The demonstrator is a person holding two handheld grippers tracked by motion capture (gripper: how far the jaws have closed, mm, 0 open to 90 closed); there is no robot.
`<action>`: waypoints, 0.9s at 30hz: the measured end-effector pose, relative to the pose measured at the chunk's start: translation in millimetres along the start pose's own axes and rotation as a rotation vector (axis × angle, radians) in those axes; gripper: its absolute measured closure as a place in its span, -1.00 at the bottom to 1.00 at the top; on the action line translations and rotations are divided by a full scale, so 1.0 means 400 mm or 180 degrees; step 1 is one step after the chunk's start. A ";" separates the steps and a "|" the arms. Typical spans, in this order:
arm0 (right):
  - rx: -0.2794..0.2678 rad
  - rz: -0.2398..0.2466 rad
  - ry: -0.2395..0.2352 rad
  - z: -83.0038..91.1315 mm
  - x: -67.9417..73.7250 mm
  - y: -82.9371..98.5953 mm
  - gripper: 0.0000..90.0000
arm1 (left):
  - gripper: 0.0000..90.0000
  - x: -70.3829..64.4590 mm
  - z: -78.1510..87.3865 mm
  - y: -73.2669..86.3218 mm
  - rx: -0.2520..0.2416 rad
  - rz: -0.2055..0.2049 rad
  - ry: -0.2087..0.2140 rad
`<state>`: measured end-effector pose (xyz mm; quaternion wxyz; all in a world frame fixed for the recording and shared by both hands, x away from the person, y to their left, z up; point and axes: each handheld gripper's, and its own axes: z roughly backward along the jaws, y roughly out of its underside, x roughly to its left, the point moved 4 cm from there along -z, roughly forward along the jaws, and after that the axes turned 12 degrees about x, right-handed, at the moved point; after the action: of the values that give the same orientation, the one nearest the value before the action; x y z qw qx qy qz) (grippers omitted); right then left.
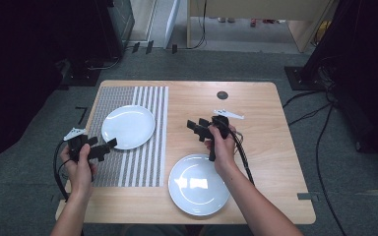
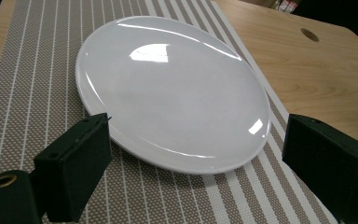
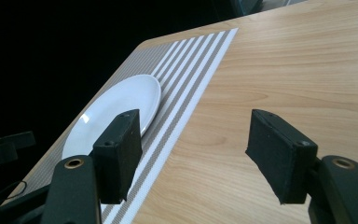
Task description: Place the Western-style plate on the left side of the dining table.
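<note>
Your left gripper (image 1: 109, 145), jaws wide and empty, hangs at the near rim of a glossy round white plate (image 1: 128, 126) on the woven striped placemat (image 1: 142, 162), left of frame centre. Your right gripper (image 1: 195, 127), jaws likewise wide, hovers mid-frame over bare pale wooden table (image 1: 270, 147). A second white plate (image 1: 197, 184) lies lower centre, touching nothing.

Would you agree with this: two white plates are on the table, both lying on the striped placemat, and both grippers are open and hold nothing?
Not quite. Just one plate lies on the striped placemat; the other plate sits on the bare wooden table, as the high view shows. The rest holds: the left gripper and right gripper are open and hold nothing.
</note>
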<state>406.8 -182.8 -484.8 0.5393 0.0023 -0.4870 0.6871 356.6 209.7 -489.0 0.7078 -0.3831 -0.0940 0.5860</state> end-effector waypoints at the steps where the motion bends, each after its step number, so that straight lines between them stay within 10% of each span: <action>1: -0.0004 0.0007 0.0004 0.008 -0.004 0.003 -0.22 | -0.82 -0.005 0.003 0.005 -0.0008 -0.0007 0.0011; 27: -0.0069 0.0061 0.0075 0.188 -0.114 0.122 -0.27 | -0.82 -0.036 0.061 0.177 0.0089 -0.0229 0.0009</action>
<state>350.5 -264.5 -501.9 0.5383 -0.0164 -0.4880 0.6869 284.4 208.8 -513.8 0.7338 -0.3704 -0.0986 0.5610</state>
